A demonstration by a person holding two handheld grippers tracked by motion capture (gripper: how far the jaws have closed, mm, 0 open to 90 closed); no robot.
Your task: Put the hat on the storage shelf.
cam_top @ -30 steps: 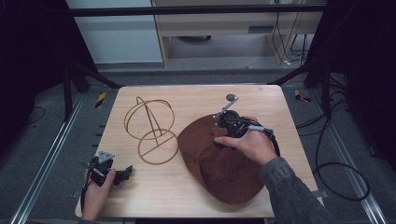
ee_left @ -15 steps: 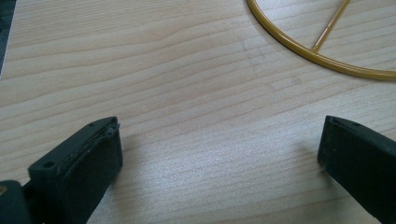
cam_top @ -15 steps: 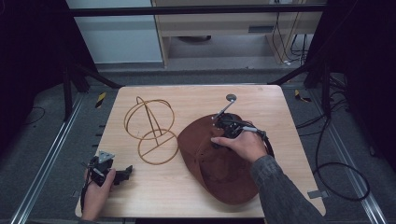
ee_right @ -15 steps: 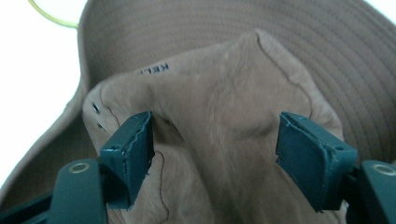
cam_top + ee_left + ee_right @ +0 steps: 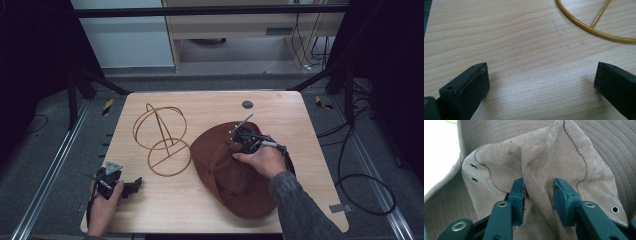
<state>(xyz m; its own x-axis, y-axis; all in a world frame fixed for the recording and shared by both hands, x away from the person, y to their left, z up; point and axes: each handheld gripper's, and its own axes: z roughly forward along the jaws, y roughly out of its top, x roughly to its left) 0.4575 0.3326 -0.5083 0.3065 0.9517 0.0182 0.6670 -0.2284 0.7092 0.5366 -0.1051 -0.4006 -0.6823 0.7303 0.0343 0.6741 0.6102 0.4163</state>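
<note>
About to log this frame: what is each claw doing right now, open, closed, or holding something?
Left claw: open, over bare table, holding nothing.
Right claw: jaws have just been closing, pinching a fold of the brown hat crown.

My left gripper (image 5: pixel 131 185) rests low near the table's front left corner, jaws spread wide with nothing between them, held by my left hand (image 5: pixel 102 202). My right gripper (image 5: pixel 239 139) points down toward the right half of the table, my right hand (image 5: pixel 262 160) on top of it. Its jaws have just been closing (soft brown material bunched between the pads).
</note>
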